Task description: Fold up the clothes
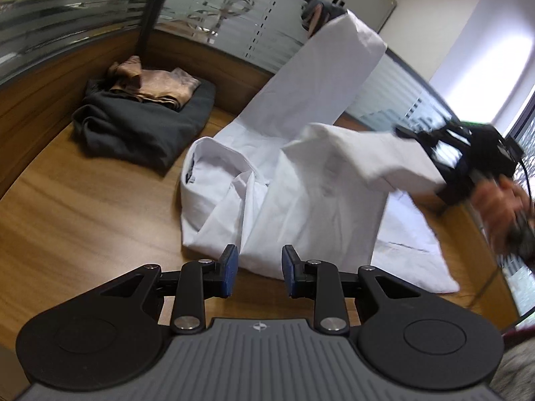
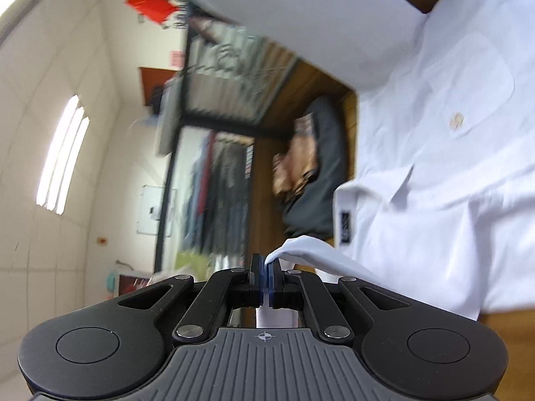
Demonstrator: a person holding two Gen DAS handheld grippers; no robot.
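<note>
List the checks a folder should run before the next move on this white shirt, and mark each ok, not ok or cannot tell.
1. Right gripper pinches shirt fabric: ok.
2. Left gripper free, jaws apart, nothing between them: ok.
3. Shirt lies flat on the table: not ok, one part lifted, body bunched.
4. Collar in view: ok.
5. Folded pile clear of the shirt: ok.
6. Which part the right gripper holds: cannot tell.

White shirt [image 1: 301, 180], dark-grey garment [image 1: 140, 123]
</note>
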